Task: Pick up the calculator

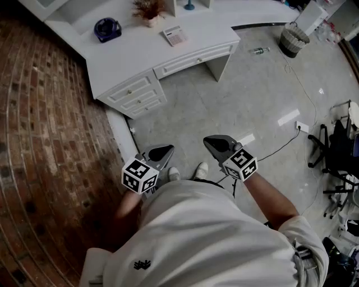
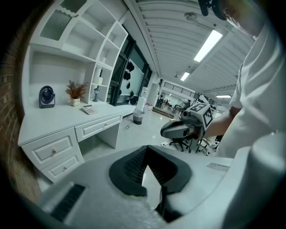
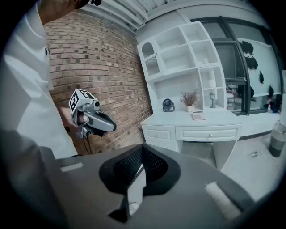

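The calculator (image 1: 175,35) is a small pale slab lying flat on the white desk (image 1: 134,56), far ahead of me. It also shows small in the left gripper view, calculator (image 2: 89,109), and in the right gripper view, calculator (image 3: 198,116). My left gripper (image 1: 160,152) and right gripper (image 1: 216,144) hang side by side over the floor near my feet, well short of the desk. Both are shut with nothing between the tips, left gripper (image 2: 146,148) and right gripper (image 3: 143,150). Each one shows in the other's view: right gripper (image 2: 164,130), left gripper (image 3: 111,127).
A dark blue fan (image 1: 107,29) and a potted plant (image 1: 149,11) stand on the desk near the calculator. Drawers (image 1: 137,92) face me under the desk. A brick wall (image 1: 39,140) runs along the left. A woven bin (image 1: 293,40), a bottle (image 1: 258,51), a cable (image 1: 280,148) and chairs (image 1: 336,162) are at the right.
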Available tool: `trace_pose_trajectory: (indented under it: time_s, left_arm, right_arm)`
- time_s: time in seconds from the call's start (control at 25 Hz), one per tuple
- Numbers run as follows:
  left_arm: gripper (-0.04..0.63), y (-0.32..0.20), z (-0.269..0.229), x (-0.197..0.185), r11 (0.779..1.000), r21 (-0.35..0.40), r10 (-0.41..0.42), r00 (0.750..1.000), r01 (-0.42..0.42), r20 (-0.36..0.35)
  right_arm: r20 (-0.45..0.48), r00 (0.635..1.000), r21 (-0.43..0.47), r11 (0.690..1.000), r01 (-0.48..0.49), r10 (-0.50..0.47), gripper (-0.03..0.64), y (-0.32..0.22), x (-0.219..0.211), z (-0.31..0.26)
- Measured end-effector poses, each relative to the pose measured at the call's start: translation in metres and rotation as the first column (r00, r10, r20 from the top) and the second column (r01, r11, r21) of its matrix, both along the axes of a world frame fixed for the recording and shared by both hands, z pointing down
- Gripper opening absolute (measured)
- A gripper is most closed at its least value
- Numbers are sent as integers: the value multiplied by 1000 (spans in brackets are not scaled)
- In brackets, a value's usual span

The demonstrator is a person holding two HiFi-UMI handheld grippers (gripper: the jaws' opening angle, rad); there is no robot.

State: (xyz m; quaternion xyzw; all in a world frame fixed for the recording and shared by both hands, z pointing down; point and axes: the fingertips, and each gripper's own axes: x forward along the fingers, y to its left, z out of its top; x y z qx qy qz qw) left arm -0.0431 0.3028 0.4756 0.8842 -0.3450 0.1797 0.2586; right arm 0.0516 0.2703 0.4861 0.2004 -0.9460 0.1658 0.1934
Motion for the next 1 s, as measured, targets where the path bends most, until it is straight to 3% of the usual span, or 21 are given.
trace_pose_trajectory:
  time_s: [0.48,0.68,0.88,1.0]
  left_arm:
    - [10,-12,8,-80,998,29,-47,994,50,-100]
    - [135,-36,6,-102,998,30,-56,988,61,-146]
    - [180,-94,4,-115,997,39,-55,977,64,-206]
    - [190,-139,1,-109,997,48,-50,979,60,-200]
  right_arm:
    - [-41,999,-1,1000,1,-1,9,8,-86,6]
    - [-53,998,-33,999,18,-19,9,9,-102,12]
    - [-8,999,-62,997,44,-44,11,-28,-110,19]
    - [-5,999,-60,997,54,-54,11,-68,-107,23]
